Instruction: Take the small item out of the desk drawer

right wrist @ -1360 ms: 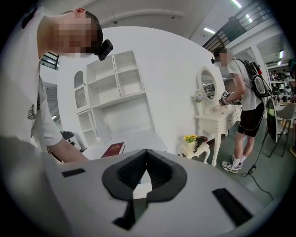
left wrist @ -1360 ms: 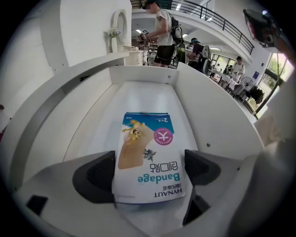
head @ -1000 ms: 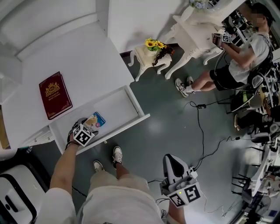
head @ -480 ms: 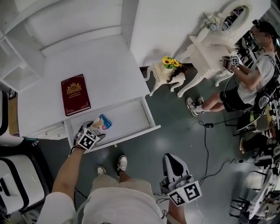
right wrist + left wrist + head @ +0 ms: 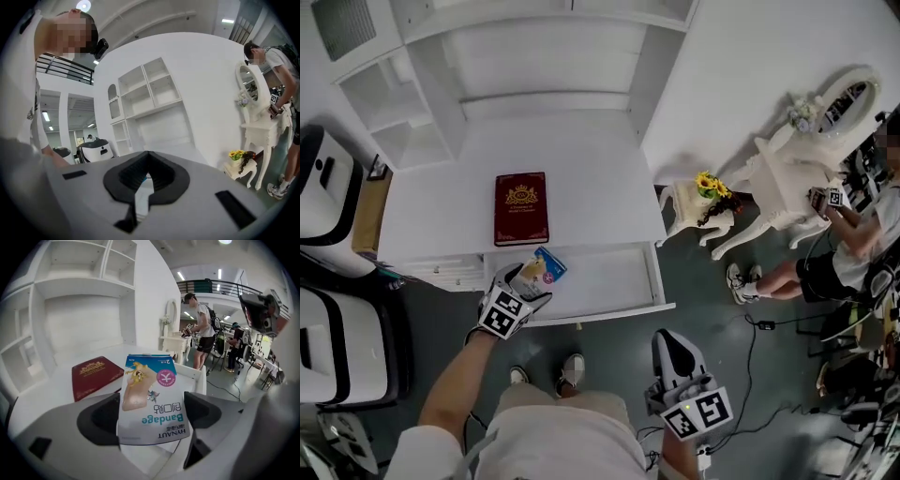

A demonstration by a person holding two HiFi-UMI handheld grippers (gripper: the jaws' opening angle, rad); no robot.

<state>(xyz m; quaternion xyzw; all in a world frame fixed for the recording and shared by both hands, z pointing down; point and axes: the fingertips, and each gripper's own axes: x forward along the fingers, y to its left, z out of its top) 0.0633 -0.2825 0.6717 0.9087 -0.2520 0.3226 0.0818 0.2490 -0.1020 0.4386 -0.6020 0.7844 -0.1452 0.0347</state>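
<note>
The small item is a flat bandage packet (image 5: pixel 547 268), blue and white with a cartoon print. My left gripper (image 5: pixel 531 279) is shut on its lower part and holds it above the left end of the open white drawer (image 5: pixel 661 287). In the left gripper view the packet (image 5: pixel 150 399) stands upright between the two dark pads of the left gripper (image 5: pixel 150 416), over the desk edge. My right gripper (image 5: pixel 673 349) hangs low at the right, away from the desk. Its dark pads meet in the right gripper view (image 5: pixel 147 176), with nothing in them.
A dark red book (image 5: pixel 522 208) lies on the white desk top (image 5: pixel 600 178), just behind the drawer. Shelves (image 5: pixel 534 56) rise at the back. A small flower table (image 5: pixel 698 199), a white dressing table (image 5: pixel 787 159), a person (image 5: pixel 853 244) and floor cables (image 5: pixel 759 328) are at the right.
The head view has swung so the desk sits more in the middle. My left gripper still holds the packet and has come up a little from the drawer toward the desk edge.
</note>
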